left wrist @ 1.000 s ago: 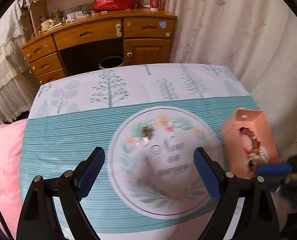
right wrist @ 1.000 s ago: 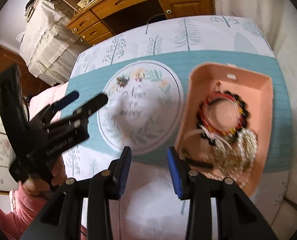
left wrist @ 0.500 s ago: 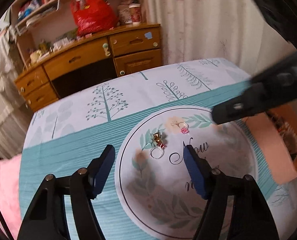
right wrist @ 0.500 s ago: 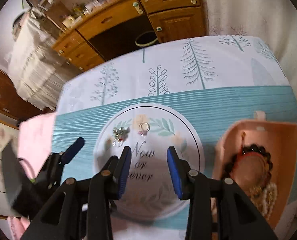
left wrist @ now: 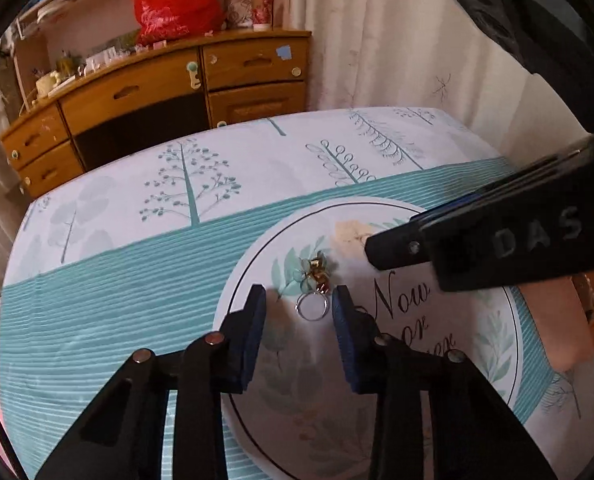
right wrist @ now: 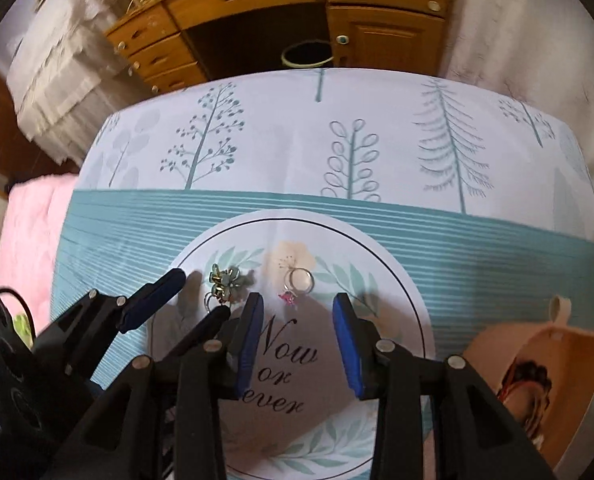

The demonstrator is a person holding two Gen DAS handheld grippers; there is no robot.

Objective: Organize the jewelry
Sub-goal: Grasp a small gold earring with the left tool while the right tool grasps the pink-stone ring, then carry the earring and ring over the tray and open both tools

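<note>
Two tools over two rings

Two rings lie on the round white print of the cloth that covers the worktop. The left tool points down at the flower ring: the silver band lies between the tips of its blue pads, the green and gold flower just ahead of them. Its jaws have just been closing, but they stand apart from the ring on both sides and grip nothing. In the right wrist view the left tool comes in from the left with the flower ring between its two tips.

The right tool hangs beside it, jaws partly apart and holding nothing. The pink-stone ring lies just ahead of its tips, a little left of the midline, near the words "Now or Never". The two rings are near each other, not touching.

To the right of the right tool sits the pink tray, with dark and red beads in it. Beyond the worktop stands a wooden desk
</note>
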